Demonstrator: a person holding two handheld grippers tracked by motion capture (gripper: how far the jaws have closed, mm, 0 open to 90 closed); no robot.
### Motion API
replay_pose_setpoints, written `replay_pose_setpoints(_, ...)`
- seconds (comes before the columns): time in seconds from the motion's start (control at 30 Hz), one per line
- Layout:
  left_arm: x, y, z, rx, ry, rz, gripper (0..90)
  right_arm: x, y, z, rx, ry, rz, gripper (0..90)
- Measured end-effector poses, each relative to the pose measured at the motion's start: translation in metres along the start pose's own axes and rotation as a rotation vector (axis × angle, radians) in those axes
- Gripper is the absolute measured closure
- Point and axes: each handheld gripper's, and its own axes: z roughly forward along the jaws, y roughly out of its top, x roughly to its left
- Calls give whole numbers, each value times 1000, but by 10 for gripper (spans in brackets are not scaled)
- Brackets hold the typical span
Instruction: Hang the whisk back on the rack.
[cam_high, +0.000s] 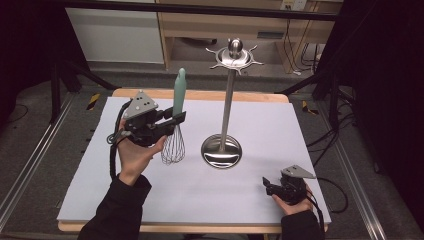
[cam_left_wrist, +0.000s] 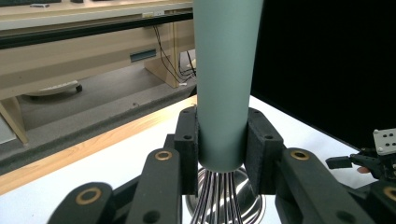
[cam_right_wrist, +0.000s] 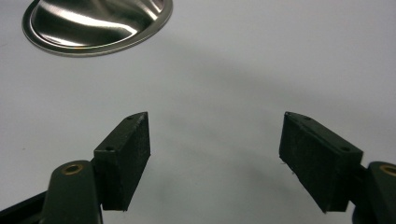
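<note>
A whisk with a pale green handle and wire loops stands upright, held off the white board at the left. My left gripper is shut on the lower part of that handle, both pads pressing its sides, with the wires hanging below. A steel utensil stand with a round base and a hooked top ring rises at the table's middle, to the right of the whisk. My right gripper rests low near the front right, jaws open over bare board.
The white board covers most of the wooden table. The stand's shiny base lies ahead of my right gripper. Wooden shelving and cables stand beyond the far edge. Dark frame rails run along both sides.
</note>
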Motion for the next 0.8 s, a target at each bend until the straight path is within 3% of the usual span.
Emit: replay_pose_setpoints(0.8,-11,13,21,18,10,22,690,0,0,0,-1,4,3,252)
